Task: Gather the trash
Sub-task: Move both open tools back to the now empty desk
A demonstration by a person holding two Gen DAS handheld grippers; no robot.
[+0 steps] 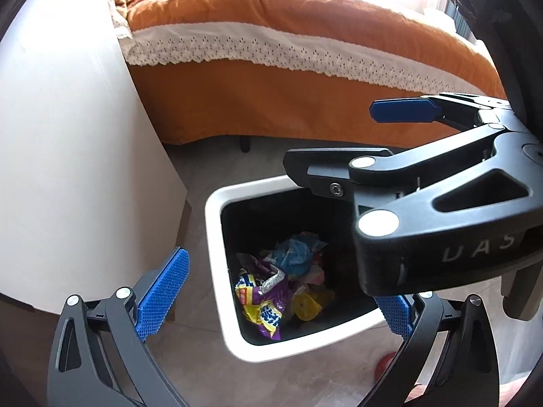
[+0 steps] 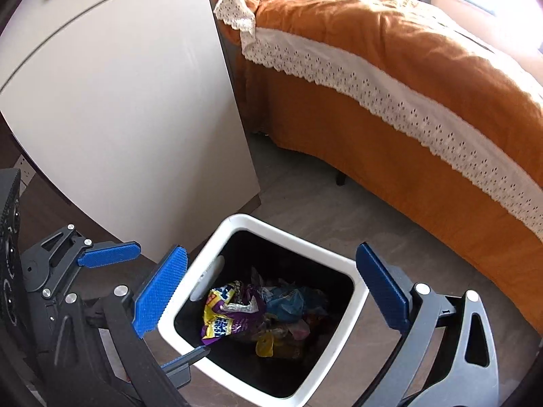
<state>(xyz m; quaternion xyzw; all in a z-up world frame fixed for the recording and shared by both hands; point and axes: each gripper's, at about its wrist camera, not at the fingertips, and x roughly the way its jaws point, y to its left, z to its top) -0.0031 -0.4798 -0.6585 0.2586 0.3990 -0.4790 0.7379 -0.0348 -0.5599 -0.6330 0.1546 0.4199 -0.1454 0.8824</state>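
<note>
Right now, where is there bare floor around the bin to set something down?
Bare grey floor lies between the white-rimmed black bin, the white cabinet and the orange bedspread. Over the bin it is crowded: left gripper and right gripper, both open.

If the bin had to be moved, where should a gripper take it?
Pinch the white rim of the bin from above, one finger inside, one outside. It stands upright and open, and the near-right edge is unobstructed; the walls look too wide to span.
</note>
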